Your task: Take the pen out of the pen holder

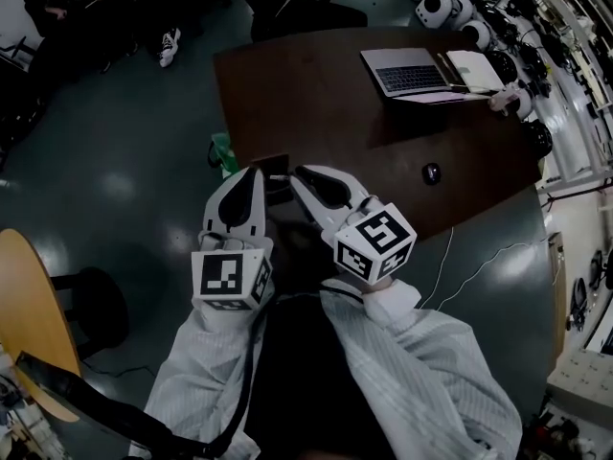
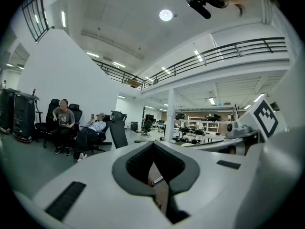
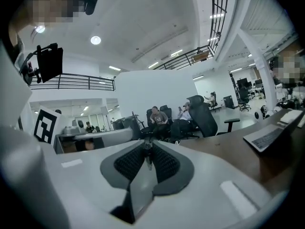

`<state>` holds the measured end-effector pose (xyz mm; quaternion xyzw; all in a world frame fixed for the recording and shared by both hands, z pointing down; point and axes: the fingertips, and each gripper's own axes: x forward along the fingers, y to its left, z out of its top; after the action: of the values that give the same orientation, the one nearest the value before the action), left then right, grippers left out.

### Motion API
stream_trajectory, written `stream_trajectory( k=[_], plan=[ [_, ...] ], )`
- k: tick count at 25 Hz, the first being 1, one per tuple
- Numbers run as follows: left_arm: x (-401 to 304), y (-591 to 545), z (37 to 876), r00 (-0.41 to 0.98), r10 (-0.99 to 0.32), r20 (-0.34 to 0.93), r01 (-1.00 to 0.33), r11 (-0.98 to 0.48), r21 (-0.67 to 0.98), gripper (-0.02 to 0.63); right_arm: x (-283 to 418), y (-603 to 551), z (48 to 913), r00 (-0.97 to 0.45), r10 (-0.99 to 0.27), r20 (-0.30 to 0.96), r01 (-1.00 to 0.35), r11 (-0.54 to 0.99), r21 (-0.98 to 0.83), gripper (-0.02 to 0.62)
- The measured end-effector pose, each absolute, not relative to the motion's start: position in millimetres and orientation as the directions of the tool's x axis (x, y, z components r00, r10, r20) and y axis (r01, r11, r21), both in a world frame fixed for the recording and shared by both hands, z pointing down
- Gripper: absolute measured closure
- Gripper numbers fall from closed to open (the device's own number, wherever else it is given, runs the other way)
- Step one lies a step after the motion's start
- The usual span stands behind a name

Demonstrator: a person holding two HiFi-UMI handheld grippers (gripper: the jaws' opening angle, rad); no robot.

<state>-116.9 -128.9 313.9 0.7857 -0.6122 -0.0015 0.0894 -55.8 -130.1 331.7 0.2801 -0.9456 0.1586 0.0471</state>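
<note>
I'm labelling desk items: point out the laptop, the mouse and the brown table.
laptop (image 1: pixel 410 76), head view, middle of its keyboard.
mouse (image 1: pixel 431 172), head view, its top.
brown table (image 1: pixel 311 94), head view, bare top.

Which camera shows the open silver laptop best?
The head view: it looks down on the whole open silver laptop on the dark brown table. The right gripper view catches only a slice; in the left gripper view I can't make it out.
</note>
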Motion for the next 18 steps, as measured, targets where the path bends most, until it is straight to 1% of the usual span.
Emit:
stream_trajectory(
  k=[7, 18],
  plan=[
    [-110.4, -130.5, 320.9, 0.254, -0.960, 0.116, -0.960, -0.236, 0.147, 0.601, -48.7, -135.1, 334.7, -0.845, -0.511, 0.157, -0.534, 0.793, -0.293, 0.546],
    [-112.5, -134.5, 325.6, 0.234, -0.964, 0.128, -0.965, -0.214, 0.153, 0.601, -47.0, -140.3, 341.3, -0.850, -0.498, 0.169, -0.526, 0.796, -0.300, 0.546]
  ],
)
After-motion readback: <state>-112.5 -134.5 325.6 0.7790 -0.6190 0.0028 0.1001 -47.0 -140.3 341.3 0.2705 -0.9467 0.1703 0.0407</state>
